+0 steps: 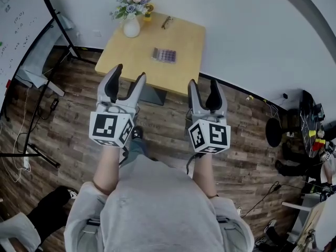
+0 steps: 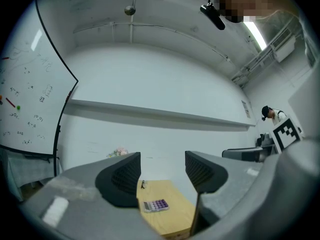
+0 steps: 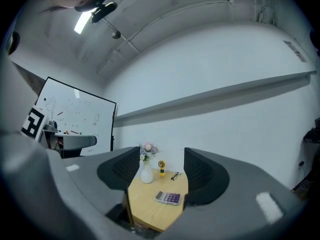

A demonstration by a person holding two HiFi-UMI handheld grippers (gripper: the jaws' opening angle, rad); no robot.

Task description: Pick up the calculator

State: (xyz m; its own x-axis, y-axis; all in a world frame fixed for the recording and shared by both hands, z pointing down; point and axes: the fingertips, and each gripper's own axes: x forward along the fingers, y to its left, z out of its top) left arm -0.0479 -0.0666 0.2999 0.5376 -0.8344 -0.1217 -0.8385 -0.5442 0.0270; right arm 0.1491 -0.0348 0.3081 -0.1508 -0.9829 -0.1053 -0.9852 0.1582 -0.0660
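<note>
A small grey calculator [image 1: 164, 55] with purple keys lies flat near the middle of a light wooden table [image 1: 186, 70]. It also shows as the calculator [image 2: 155, 205] in the left gripper view and the calculator [image 3: 168, 198] in the right gripper view. Both grippers are held in the air short of the table's near edge, well away from the calculator. My left gripper [image 1: 125, 80] is open with nothing between its jaws. My right gripper [image 1: 205, 91] is open too and holds nothing.
On the table's far side stand a white vase of flowers [image 1: 131, 23], a small yellow object [image 1: 148, 13] and a pair of glasses [image 1: 166, 21]. A whiteboard on a black stand [image 1: 21, 41] is to the left. Cables and office clutter [image 1: 310, 135] lie on the wood floor at right.
</note>
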